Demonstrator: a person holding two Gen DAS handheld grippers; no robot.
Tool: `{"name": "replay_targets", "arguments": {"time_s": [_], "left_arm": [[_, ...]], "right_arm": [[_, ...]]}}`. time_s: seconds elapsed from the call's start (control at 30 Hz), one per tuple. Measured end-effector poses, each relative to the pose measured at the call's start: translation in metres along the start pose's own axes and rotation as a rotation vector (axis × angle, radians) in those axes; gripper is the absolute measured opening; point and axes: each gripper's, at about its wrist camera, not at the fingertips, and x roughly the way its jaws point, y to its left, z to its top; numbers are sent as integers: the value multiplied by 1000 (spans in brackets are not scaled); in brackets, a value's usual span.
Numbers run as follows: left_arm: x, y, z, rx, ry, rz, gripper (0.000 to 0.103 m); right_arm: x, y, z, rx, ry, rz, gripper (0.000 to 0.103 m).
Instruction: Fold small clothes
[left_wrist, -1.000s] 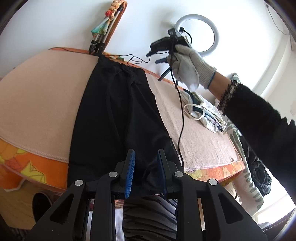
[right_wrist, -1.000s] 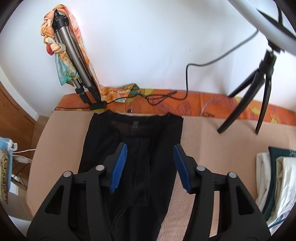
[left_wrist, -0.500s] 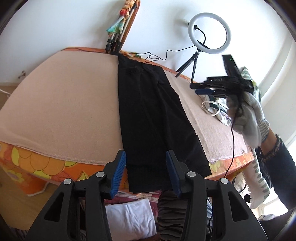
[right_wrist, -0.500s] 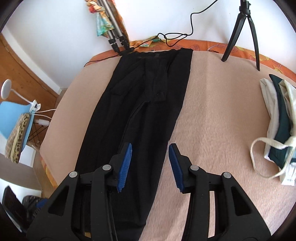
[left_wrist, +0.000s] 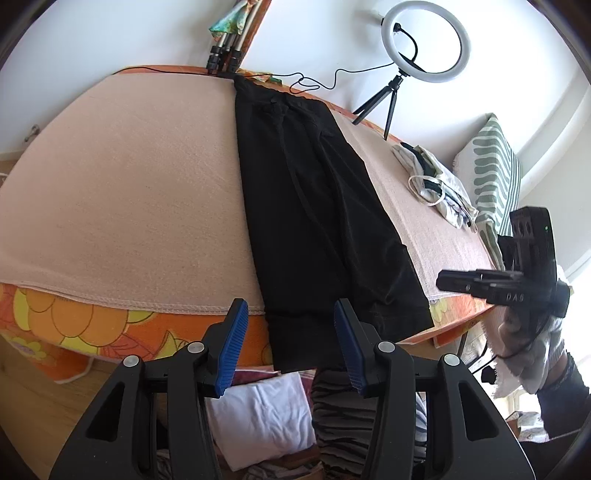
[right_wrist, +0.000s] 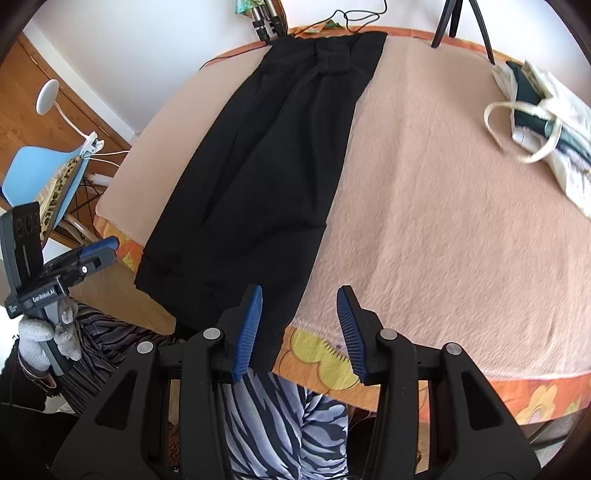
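On the pink blanket (right_wrist: 424, 206), black trousers (right_wrist: 266, 155) flat lengthwise, hems overhanging, left tool (left_wrist: 290, 341) and right tool (right_wrist: 299, 328) released

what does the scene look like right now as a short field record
garment: black trousers laid flat lengthwise, hems hanging over the near edge
surface: peach blanket over an orange floral sheet
left hand-held gripper: open, holding nothing, at the hems
right hand-held gripper: open, holding nothing, at the right hem
nearby: ring light on tripod, tote bag
fold: not started
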Motion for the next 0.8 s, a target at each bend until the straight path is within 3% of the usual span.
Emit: {"name": "replay_targets", "arguments": {"time_s": [0.13,0.27,0.33,0.4,0.5,0.7,0.8], "left_arm": [[12,-1,1,-1,31,-6,47],[21,1,-3,-8,65,20,47],[22,-1,-4,7,68,35,47],[26,-3,-6,21,77,47,46],[38,-6,-11,52,119,80,43],[36,-14,-17,140,101,131,44],[35,-12,-16,136,103,128,44]], "right_arm": [[16,14,-20,2,38,32,45],[19,34,-30,-80,21,-67,43],[23,39,-32,-113,31,-86,15],[26,40,-33,-128,32,-108,8],[20,33,-32,-100,17,-76,6],[-9,-13,-44,79,-49,23,5],[-7,-13,-50,57,-35,43,7]]}}
